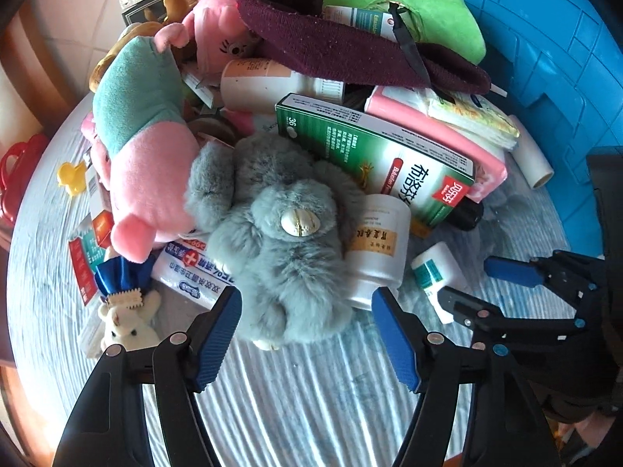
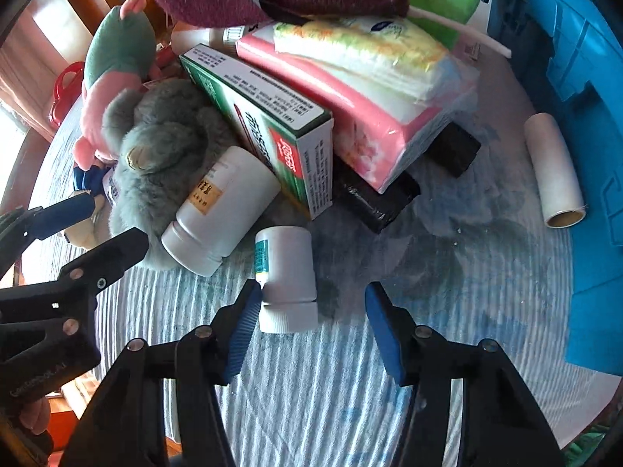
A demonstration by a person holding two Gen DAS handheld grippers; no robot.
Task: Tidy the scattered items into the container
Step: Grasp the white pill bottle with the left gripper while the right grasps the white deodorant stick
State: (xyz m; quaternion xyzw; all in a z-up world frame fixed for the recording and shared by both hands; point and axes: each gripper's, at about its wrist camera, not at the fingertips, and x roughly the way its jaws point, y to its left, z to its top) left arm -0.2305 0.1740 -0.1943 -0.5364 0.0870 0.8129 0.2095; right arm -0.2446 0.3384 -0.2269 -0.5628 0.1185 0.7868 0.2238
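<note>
A grey furry plush (image 1: 280, 233) lies at the front of a pile on the striped cloth. My left gripper (image 1: 305, 303) is open, its fingers on either side of the plush's lower end. A small white bottle with a green label (image 2: 286, 272) lies cap toward me; my right gripper (image 2: 311, 295) is open around its cap end, the left pad touching it. It also shows in the left wrist view (image 1: 436, 272), beside my right gripper (image 1: 467, 284). The blue container (image 2: 576, 78) stands at the right.
The pile holds a green medicine box (image 1: 373, 155), a larger white bottle (image 1: 377, 249), a pink tissue pack (image 2: 373, 116), a pink-green plush (image 1: 144, 155), a maroon knit item (image 1: 342, 46) and a green plush (image 1: 409, 7). A paper roll (image 2: 553, 167) lies by the container.
</note>
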